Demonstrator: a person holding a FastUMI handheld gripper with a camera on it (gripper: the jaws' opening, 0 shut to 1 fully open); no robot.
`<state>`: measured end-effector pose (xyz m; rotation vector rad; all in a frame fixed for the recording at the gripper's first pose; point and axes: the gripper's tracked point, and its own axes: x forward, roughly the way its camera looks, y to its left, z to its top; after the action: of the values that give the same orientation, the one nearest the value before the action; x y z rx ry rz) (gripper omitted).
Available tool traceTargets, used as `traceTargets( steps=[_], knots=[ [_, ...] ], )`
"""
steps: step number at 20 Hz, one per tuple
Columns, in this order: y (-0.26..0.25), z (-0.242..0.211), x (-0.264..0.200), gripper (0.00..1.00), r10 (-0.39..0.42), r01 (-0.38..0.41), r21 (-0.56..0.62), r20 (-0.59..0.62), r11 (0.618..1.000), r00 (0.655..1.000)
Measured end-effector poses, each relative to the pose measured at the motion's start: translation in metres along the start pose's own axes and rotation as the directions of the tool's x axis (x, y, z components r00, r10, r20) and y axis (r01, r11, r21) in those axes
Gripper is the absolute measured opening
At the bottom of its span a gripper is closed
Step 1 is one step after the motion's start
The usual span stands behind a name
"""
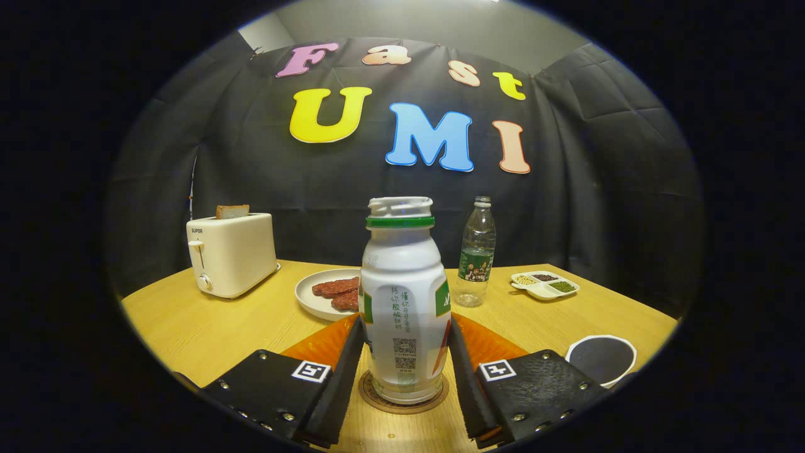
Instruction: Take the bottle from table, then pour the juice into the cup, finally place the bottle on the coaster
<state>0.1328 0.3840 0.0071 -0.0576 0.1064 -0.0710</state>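
Between the two fingers of the claw (pixel 405 352) stood the bottle (pixel 404 302), upright, uncapped, with its base resting on the round coaster (pixel 402 395) on the tabletop (pixel 207 327). Each finger lay alongside one flank of the bottle; whether the pads were pressing or had just parted from its sides could not be told, since the contact lines were too close to judge. The bottle looked already seated on the coaster, so the step in hand was judged to be the release at the end of the task. To do it well, the fingers should spread evenly and only a little at first, so that neither pad drags the tall, narrow bottle sideways; the claw should then draw straight back along its own line, without lifting or twisting, until the fingertips are past the bottle's widest part. The cup (pixel 602 358) sat just beside the right finger and would need to be kept in mind during any withdrawal. Beyond the bottle, on the pale wood-grain tabletop, lay a plate of red meat slices (pixel 327 292), a clear water bottle (pixel 476 255), a divided dish of grains (pixel 544 284) and a cream toaster (pixel 231 253) with a slice of bread raised in its slot. Black cloth walled the booth behind them.
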Motion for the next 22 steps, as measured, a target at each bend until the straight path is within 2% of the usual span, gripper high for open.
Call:
traceTargets(
  steps=[8,14,16,22],
  knots=[
    [-0.006,-0.001,0.003,0.71,0.000,-0.001,0.064,0.020,0.998,1.000],
    [-0.007,-0.012,0.007,0.78,0.000,0.000,0.054,-0.001,0.999,1.000],
    [-0.006,-0.021,0.008,0.90,0.015,-0.013,0.074,-0.034,0.997,0.999],
    [-0.012,-0.022,0.007,0.91,0.009,-0.005,0.082,-0.040,0.997,0.999]
  ],
)
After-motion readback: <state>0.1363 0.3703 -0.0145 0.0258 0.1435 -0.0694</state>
